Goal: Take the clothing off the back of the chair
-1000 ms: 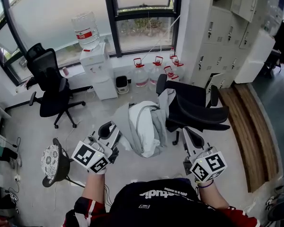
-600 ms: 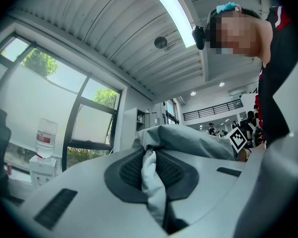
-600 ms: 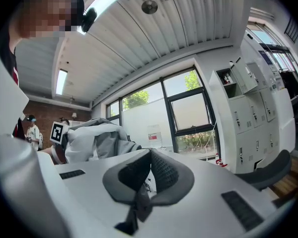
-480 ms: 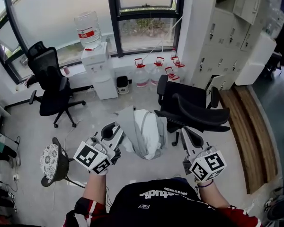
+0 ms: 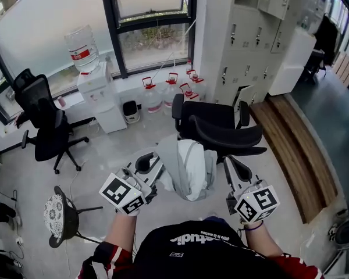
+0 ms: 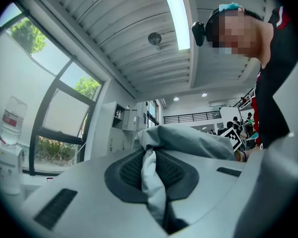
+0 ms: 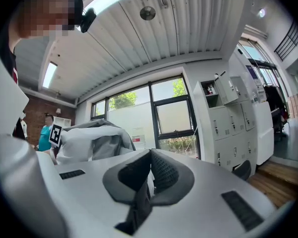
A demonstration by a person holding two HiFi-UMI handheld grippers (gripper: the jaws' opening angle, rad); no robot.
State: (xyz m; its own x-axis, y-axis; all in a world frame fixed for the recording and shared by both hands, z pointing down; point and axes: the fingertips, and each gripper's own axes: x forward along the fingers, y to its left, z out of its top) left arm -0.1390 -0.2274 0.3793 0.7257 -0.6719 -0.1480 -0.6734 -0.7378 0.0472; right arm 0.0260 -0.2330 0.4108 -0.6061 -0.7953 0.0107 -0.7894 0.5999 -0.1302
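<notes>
A grey and white jacket (image 5: 189,166) hangs in the air between my two grippers, apart from the black office chair (image 5: 221,127) behind it. My left gripper (image 5: 157,163) is shut on it, and a pale fold of the jacket (image 6: 150,180) is pinched between that gripper's pads (image 6: 176,170). The rest of the cloth bunches just beyond the jaws. My right gripper (image 5: 228,163) is at the jacket's right edge. Its jaws are shut with a dark strip of cloth (image 7: 139,202) between them. The jacket's bulk (image 7: 89,143) shows to that gripper's left.
A water dispenser (image 5: 96,86) and several water jugs (image 5: 166,89) stand under the window. A second black chair (image 5: 43,127) is at the left, a small round stool (image 5: 61,214) near my left side. Grey lockers (image 5: 244,34) and a wooden platform (image 5: 302,150) lie right.
The jacket has come off the chair back and moved toward me with the left gripper. Both grippers have drawn back from the chair, which now stands bare.
</notes>
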